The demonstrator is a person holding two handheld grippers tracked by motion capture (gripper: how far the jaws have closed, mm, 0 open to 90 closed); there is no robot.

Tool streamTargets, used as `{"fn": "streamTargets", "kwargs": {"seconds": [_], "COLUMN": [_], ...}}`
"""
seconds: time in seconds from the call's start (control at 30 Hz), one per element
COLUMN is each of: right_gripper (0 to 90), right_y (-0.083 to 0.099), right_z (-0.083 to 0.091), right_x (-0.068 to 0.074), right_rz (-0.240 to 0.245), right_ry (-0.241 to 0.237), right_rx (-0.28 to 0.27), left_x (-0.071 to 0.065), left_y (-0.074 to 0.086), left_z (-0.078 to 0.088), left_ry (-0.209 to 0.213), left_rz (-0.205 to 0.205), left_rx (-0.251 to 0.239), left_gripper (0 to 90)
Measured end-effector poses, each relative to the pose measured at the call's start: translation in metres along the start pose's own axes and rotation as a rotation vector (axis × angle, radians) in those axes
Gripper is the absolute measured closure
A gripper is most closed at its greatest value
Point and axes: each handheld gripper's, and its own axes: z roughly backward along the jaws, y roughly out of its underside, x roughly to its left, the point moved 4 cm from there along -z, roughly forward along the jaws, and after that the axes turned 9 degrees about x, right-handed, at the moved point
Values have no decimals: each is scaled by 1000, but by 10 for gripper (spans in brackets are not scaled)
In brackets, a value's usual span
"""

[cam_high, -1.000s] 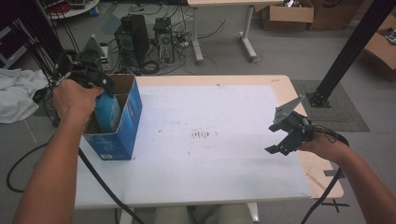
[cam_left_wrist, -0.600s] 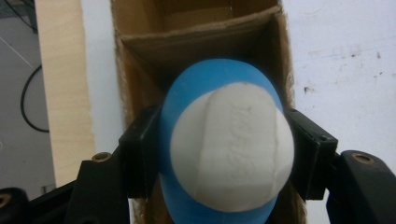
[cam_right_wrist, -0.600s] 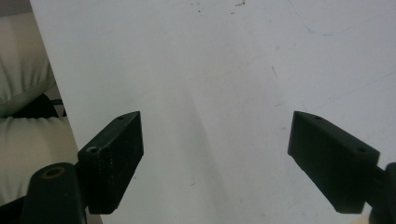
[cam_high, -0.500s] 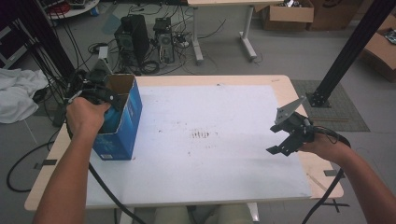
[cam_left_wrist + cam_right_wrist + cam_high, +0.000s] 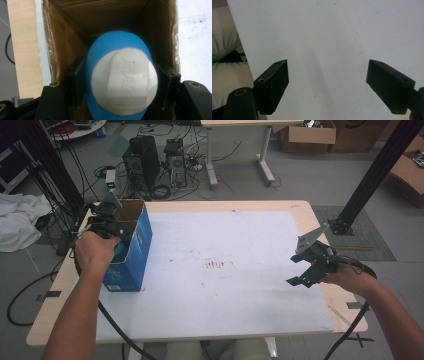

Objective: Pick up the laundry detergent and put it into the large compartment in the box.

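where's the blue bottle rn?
The blue bottle with a white cap is clamped in the left tool, held in the open top of the blue cardboard box at the table's left edge in the high view.

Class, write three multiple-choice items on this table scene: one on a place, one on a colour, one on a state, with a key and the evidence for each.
1. Where does the open cardboard box stand?
A. at the table's left edge
B. at the table's middle
C. on the floor

2. What colour is the cap of the blue bottle in the left claw?
A. red
B. white
C. black

3. How is the right claw?
A. shut on a cloth
B. shut on the bottle
C. open, holding nothing

Key: 1 A, the high view shows the box by the left edge of the table. 2 B, the left gripper view shows a white cap. 3 C, its jaws stand wide apart over bare table.
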Motion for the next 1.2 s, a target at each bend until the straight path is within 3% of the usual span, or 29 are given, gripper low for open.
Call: {"fn": "streamTargets", "kwargs": {"seconds": [0.47, 1.2], "right_gripper": [181, 181], "right_y": [-2, -3], "right_z": [0, -1], "right_x": [1, 3], "right_rz": [3, 2], "right_ry": [-4, -7], "right_rx": [-6, 0], "left_x": [2, 5], "left_y": [1, 2], "left_z": [-1, 0], "left_ry": [21, 43], "left_rz": [18, 12], "left_rx": [-1, -22], "left_gripper": [374, 310]}}
